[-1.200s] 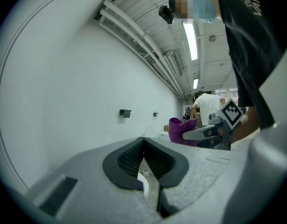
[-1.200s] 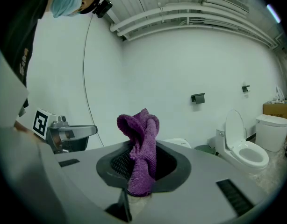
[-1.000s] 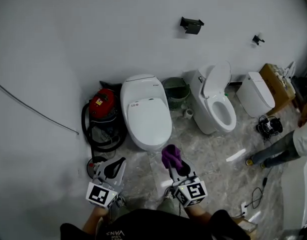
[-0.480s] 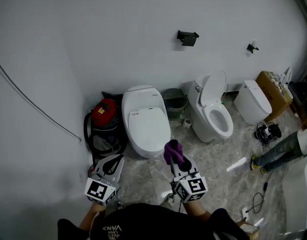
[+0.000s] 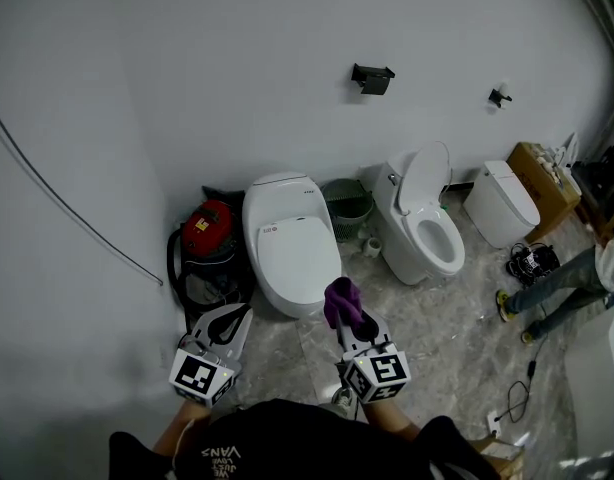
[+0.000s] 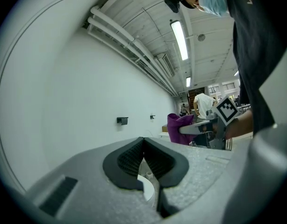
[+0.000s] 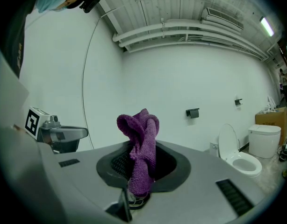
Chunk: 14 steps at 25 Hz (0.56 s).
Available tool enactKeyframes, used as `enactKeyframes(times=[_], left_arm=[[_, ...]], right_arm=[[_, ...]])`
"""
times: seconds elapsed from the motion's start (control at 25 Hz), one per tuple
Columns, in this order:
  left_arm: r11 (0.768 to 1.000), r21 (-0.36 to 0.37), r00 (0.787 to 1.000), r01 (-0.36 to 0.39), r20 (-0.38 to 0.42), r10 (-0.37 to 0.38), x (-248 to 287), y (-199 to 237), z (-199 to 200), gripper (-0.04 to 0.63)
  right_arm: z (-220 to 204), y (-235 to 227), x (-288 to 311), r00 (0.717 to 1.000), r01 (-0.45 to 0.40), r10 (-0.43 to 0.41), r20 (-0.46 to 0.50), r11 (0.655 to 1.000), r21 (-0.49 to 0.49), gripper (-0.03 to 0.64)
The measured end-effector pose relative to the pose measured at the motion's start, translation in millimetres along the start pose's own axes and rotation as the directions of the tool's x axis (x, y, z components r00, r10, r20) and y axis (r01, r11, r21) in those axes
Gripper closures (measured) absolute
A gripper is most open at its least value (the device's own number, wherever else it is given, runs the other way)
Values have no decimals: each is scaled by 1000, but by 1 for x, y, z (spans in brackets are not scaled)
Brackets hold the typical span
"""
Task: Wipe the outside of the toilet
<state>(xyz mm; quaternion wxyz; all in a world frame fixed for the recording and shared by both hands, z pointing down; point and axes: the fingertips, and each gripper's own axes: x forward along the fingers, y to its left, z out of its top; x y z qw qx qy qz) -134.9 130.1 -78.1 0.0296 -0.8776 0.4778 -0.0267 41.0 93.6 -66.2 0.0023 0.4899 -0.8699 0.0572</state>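
Observation:
A white toilet with its lid down (image 5: 290, 243) stands against the wall straight ahead. To its right stands a second toilet (image 5: 427, 230) (image 7: 240, 156) with its lid raised. My right gripper (image 5: 353, 319) (image 7: 142, 169) is shut on a purple cloth (image 5: 341, 302) (image 7: 140, 146) (image 6: 179, 128), held just in front of the closed toilet's front edge. The left gripper (image 5: 227, 328) (image 6: 144, 161) is shut with nothing in it, low at the left near the red vacuum.
A red vacuum cleaner (image 5: 207, 228) with black hose sits left of the closed toilet. A green bin (image 5: 349, 202) stands between the toilets. A third white toilet (image 5: 501, 201), a cardboard box (image 5: 543, 171) and a person's legs (image 5: 555, 293) are at the right.
The view has drawn back slightly and both grippers sit a little lower in the frame. The person at the right has shifted. The cloth remains gripped.

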Motion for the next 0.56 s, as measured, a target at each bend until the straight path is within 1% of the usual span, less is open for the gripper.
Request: enactKeyframes(times=[0.32, 0.4, 0.56], left_arm=[[998, 20, 998, 57, -15, -57, 4, -10, -5, 591], [998, 18, 998, 58, -14, -58, 5, -9, -6, 591], [999, -3, 999, 37, -11, -37, 10, -3, -6, 591]], right_arm=[[-5, -2, -5, 1000, 16, -16, -21, 1000, -7, 554], [-6, -2, -4, 1000, 17, -17, -23, 1000, -7, 552], [-2, -7, 2, 1000, 16, -16, -20, 1000, -6, 552]])
